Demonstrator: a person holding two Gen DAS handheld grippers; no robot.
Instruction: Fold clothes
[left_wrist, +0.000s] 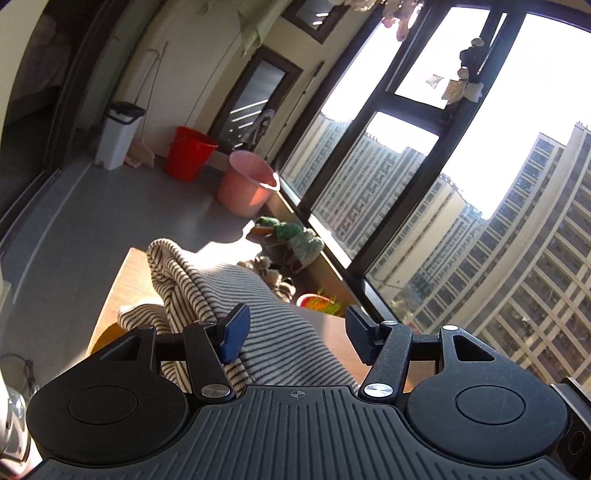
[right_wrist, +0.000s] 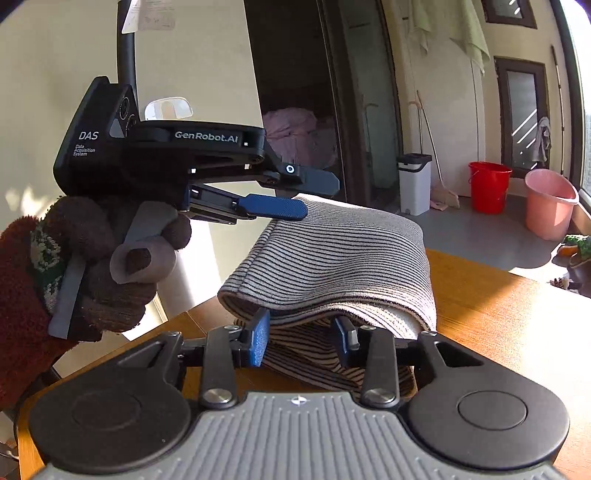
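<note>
Striped garment (right_wrist: 340, 258) lies folded on the wooden bench (right_wrist: 498, 314). Left claw (right_wrist: 295, 195) parted above its top edge; right claw (right_wrist: 303, 338) parted around the lower layers. Risk: an uneven pinch could drag layers askew.

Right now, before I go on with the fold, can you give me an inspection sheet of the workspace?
Surface: wooden table, sunlit, bare on the near right.
Job's things: striped garment, partly folded, draped in a hump.
Clutter: green and orange item by the window ledge.
Grippers: left claw open above the garment; right claw open at the garment's near edge, nothing clamped.
Cables: nothing seen.
Surroundings: red bucket, pink bucket, white bin, broom, large window facing tower blocks.
</note>
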